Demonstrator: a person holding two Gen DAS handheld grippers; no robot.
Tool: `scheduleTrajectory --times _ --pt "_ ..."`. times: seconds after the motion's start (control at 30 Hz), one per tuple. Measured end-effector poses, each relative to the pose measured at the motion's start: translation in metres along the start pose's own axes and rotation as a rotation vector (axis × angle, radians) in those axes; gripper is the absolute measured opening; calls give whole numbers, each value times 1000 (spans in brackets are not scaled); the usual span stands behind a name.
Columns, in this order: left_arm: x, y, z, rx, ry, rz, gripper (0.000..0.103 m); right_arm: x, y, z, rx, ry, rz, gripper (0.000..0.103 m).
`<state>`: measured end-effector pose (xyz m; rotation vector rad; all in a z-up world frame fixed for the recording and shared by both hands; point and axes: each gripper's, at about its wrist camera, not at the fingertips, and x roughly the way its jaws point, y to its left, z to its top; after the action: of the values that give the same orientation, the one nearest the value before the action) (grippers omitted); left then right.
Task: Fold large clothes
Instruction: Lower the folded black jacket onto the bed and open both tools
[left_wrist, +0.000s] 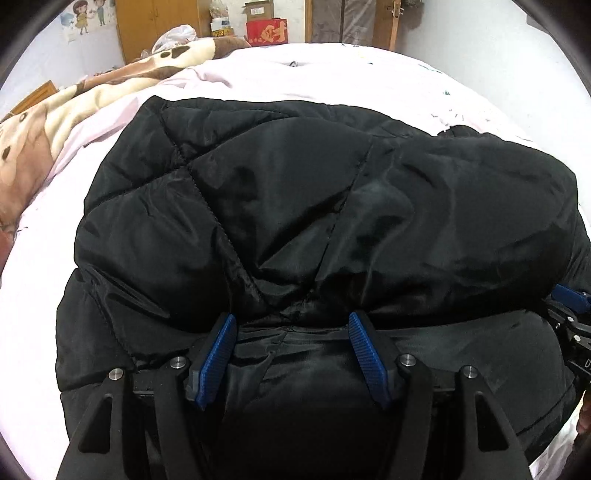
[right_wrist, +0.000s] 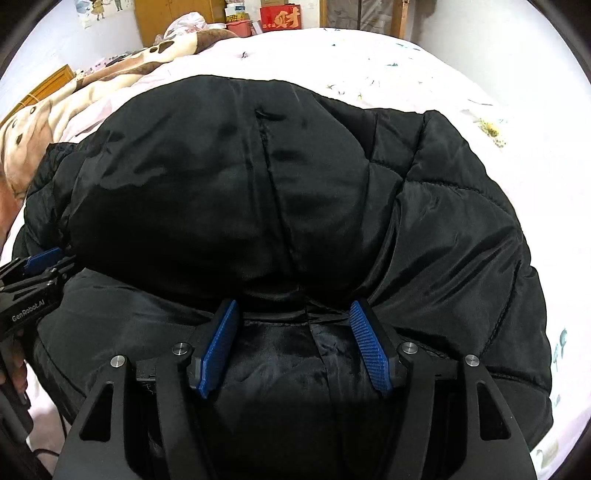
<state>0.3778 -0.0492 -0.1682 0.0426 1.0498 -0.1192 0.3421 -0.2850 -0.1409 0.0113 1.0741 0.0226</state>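
The bulky black quilted padded jacket (left_wrist: 295, 206) fills the middle of both views. Bare pale pink bed sheet (left_wrist: 332, 74) lies free along the top and at lower left of the left view. A brown-and-cream plush blanket (left_wrist: 55, 122) blocks the upper left.

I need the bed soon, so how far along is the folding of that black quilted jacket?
Done: the black quilted padded jacket lies on the pale pink bedsheet with one layer doubled over another, its folded edge nearest the grippers. In hand: nothing; the left gripper and right gripper both stand open over the shiny lining, pads apart. Left: the bundle is still wide and puffy, so probably another fold and some flattening.
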Motion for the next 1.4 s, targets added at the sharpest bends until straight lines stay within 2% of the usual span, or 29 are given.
scheduleTrajectory --times 0.27,0.4,0.53,0.6,0.67,0.73,0.8,0.83,0.87,1.07,1.27,1.4 --pt "2 0 -1 10 2 11 64 1 -10 -8 22 -1 8 62" --pt "-1 2 7 5 33 12 63 -3 -9 -3 37 -1 -4 62" --pt "-28 17 21 -36 33 -56 63 -33 -9 -4 32 -52 12 62" --pt "-47 31 21 -48 -2 -39 63 -54 -19 -5 67 -87 23 62" --pt "-62 44 18 -51 -51 -9 63 -71 -30 -9 82 -129 -9 62" --pt "-69 58 15 -64 -74 13 63 -77 -37 -14 69 -135 -41 62" --pt "-57 68 12 -55 -40 46 63 -68 -44 -17 35 -110 -99 62" --pt "-41 73 8 -59 13 36 63 -60 -47 -19 42 -85 -97 62" --pt "-32 75 5 -75 30 14 63 -54 -49 -20 55 -72 -84 62" --pt "0 70 -1 -64 60 35 63 -18 -43 -24 50 -33 -93 63" --pt "-14 74 5 -27 48 39 63 -26 -42 -20 43 -28 -87 63" --pt "-45 88 6 -1 11 -37 65 -55 -50 -16 20 -58 -38 64"
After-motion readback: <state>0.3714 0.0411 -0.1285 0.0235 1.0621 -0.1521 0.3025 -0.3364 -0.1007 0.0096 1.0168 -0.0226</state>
